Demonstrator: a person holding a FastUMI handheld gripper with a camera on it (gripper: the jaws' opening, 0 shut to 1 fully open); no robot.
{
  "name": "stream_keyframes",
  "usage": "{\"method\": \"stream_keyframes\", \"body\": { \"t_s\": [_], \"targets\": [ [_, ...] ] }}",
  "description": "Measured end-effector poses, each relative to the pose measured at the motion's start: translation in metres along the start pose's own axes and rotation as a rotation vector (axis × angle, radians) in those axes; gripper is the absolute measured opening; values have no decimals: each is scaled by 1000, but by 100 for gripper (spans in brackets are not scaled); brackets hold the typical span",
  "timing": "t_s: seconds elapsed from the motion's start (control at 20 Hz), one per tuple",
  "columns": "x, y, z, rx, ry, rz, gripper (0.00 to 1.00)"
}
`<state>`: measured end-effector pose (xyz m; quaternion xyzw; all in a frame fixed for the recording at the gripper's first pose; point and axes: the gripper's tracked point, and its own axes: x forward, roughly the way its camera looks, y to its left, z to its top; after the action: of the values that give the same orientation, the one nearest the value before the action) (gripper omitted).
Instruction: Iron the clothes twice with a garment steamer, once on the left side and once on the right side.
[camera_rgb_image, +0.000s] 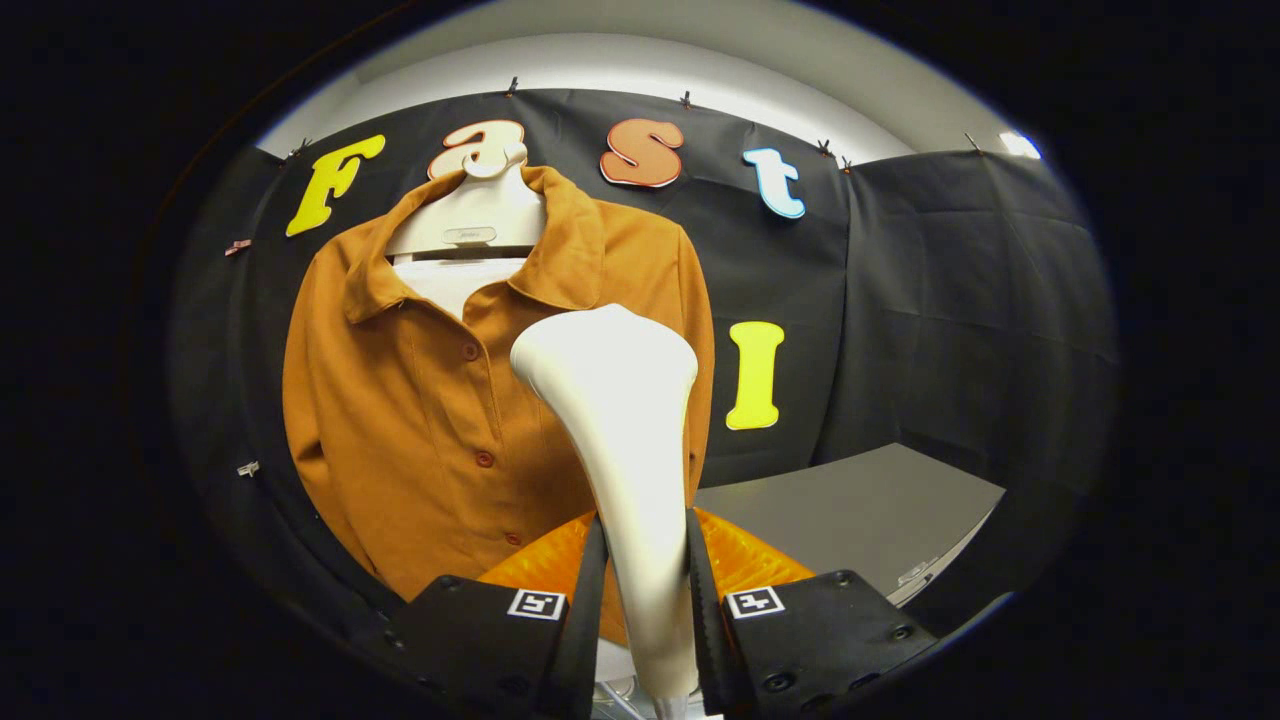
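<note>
- My gripper (645, 600) is clamped on the white steamer (620, 440), both fingers (585, 610) pressing its handle.
- The steamer head rises ahead of my fingers, in front of the shirt's right half.
- An orange part (745, 560) sits just behind the handle.
- Beyond, the brown shirt (420, 420) hangs buttoned on a white hanger (475, 220).
- A grey table (860, 510) stands beside the shirt.

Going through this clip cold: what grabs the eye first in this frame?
The white garment steamer stands out first, upright between the gripper fingers, which clamp its handle from both sides. Just beyond its head hangs a brown button-up shirt on a white hanger against the black cloth wall. A grey table lies beyond the fingers, beside the shirt.
</note>
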<state>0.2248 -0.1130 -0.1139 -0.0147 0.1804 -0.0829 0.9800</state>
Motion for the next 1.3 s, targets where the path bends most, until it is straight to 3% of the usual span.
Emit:
{"method": "stream_keyframes", "body": {
  "t_s": [0.6, 1.3],
  "targets": [
    [43, 16, -29, -15, 85, -19, 44],
    [53, 18, -80, -25, 201, -27, 44]
  ]
}}
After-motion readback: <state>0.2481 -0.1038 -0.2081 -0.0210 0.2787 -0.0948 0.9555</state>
